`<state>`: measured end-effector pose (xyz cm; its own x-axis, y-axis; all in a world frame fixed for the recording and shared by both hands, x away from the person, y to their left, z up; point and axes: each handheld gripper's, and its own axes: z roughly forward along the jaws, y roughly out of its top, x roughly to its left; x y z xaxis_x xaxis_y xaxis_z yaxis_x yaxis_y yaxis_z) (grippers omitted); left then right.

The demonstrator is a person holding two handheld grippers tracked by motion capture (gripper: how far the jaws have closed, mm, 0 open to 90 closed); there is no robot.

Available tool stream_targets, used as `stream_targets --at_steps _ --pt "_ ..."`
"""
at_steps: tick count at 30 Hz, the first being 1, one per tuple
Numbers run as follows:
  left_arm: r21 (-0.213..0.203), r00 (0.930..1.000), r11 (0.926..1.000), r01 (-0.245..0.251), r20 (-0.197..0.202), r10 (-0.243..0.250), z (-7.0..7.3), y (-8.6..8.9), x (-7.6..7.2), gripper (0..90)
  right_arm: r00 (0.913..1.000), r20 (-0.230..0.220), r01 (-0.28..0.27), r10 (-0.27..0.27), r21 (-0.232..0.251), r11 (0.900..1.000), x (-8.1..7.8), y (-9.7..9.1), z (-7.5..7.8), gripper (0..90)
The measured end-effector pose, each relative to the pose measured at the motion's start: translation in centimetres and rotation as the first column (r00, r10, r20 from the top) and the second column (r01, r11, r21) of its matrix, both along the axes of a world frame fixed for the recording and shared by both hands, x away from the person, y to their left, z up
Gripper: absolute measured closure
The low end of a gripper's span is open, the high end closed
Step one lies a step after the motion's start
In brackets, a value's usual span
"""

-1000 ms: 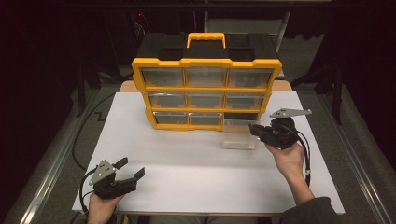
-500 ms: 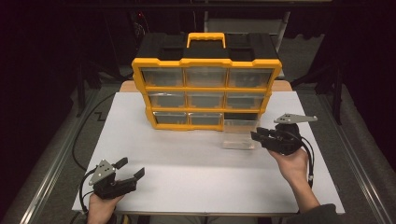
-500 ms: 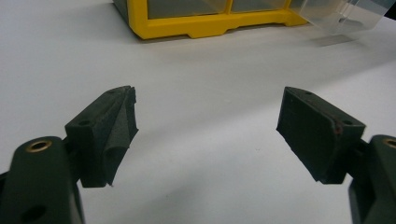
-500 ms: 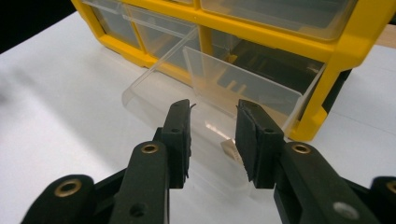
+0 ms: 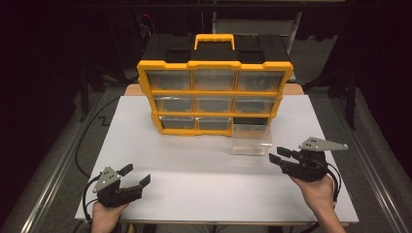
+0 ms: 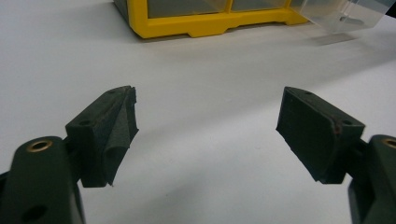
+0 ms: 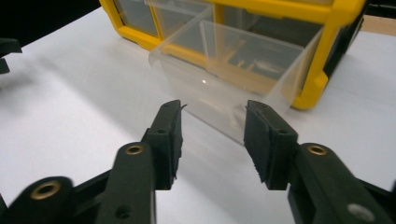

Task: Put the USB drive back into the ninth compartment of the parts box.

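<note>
Sitting at about seven o'clock on the white bench (image 5: 204,170), the left gripper (image 5: 137,176) rests in a hand (image 5: 104,216) with its jaws spread wide and nothing between them; the left gripper view shows bare white surface between its two black foam pads (image 6: 114,135). A black cable (image 5: 86,194) loops from it over the bench's near left edge.

At twelve o'clock stands the yellow plastic organiser cabinet (image 5: 215,97) with a yellow carry handle (image 5: 214,41) and three rows of clear drawers framed in yellow. Its bottom row has an open dark slot (image 5: 252,121) at the right end. No brand, label or writing can be read on it in these views.

Just in front of that slot, toward four o'clock of the cabinet, lies the clear plastic drawer (image 5: 251,141), pulled out onto the bench. In the right gripper view the drawer (image 7: 233,79) looks empty, its back end at the cabinet's yellow frame.

At about four o'clock the right gripper (image 5: 276,158), topped by a grey three-cornered plate (image 5: 323,144), is held in the right hand (image 5: 318,194). Its jaws have just been opening and stand partly apart, aimed at the drawer's near wall, with nothing pinched between them. Nothing stands between this gripper and the drawer.
</note>
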<state>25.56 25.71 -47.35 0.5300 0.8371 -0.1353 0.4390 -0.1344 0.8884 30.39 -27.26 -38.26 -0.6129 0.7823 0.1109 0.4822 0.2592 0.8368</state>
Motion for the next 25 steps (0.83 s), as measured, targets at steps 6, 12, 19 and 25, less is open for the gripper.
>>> stream_targets --at_steps 6,12,19,25 --pt "0.002 1.0 1.0 -0.002 0.0 0.002 0.0 0.0 0.0 20.8 0.9955 0.07 0.064 -0.065 0.019 0.9978 -2.3 -1.9 -3.3 41.5" --pt "0.003 1.0 1.0 -0.005 0.003 0.005 0.0 0.1 -0.1 20.6 0.9835 0.1 0.14 -0.151 0.108 0.9843 -4.3 -4.6 -6.8 35.3" --pt "0.004 1.0 1.0 0.003 0.006 -0.004 0.1 0.0 -0.1 20.6 0.9722 0.124 0.181 -0.199 0.143 0.9731 -6.3 -5.9 -7.8 34.7" --pt "0.003 1.0 1.0 -0.005 0.005 0.005 0.1 0.0 -0.1 20.6 0.9686 0.152 0.178 -0.197 0.132 0.9752 -6.3 -5.8 -7.8 34.7"
